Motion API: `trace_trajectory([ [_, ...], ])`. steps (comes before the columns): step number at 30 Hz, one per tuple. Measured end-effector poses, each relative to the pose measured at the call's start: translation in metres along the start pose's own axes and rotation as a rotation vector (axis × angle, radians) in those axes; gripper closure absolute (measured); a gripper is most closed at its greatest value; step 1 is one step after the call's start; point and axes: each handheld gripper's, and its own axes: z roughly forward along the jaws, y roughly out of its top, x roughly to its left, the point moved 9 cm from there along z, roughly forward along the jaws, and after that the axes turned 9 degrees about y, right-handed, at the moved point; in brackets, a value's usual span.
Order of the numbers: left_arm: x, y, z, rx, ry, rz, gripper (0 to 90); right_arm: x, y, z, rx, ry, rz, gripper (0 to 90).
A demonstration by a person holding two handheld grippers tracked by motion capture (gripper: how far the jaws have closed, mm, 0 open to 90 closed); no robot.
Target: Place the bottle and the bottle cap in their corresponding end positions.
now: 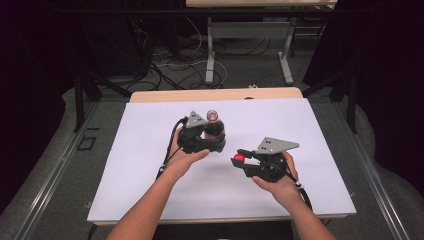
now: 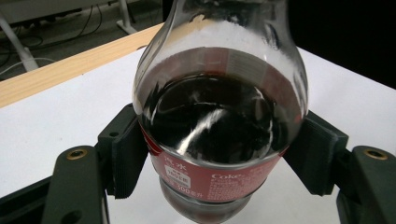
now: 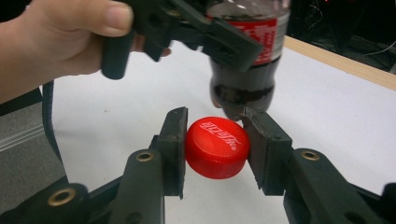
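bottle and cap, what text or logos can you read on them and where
"Coke": white, on the bottle's red label.
"300": in a small white box on the same label; the characters around it are too small to read.
White script logo on the red cap: too stylised to read.

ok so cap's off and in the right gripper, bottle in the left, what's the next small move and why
Probably set the bottle down upright on the white table. The left gripper clamps it around the label and holds it off the surface with its mouth open, while the right gripper grips the red cap apart from it.
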Motion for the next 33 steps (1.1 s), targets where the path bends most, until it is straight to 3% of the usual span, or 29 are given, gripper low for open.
trace_trajectory([
  [6,0.007,0.000,0.030,0.006,0.031,-0.026,29.7,-0.003,-0.001,-0.001,-0.008,-0.013,0.000,60.9],
  [8,0.010,-0.003,0.038,0.021,0.037,-0.017,29.7,-0.003,-0.001,0.000,-0.009,-0.012,0.001,60.9],
  [12,0.014,-0.003,0.057,0.018,0.058,-0.058,29.8,-0.004,-0.001,0.000,-0.008,-0.012,0.003,60.9],
  [17,0.022,-0.008,0.074,0.040,0.084,-0.062,29.8,-0.005,-0.002,-0.001,-0.001,-0.019,0.003,60.9],
  [22,0.030,-0.015,0.085,0.065,0.107,-0.083,29.7,-0.006,-0.001,-0.001,-0.019,-0.017,0.013,60.9],
  [28,0.033,-0.022,0.091,0.058,0.107,-0.094,29.7,-0.006,-0.001,0.001,-0.016,-0.020,0.007,60.9],
  [33,0.033,-0.032,0.093,0.088,0.101,-0.086,29.7,-0.006,-0.003,0.002,0.001,-0.014,0.011,60.9],
])
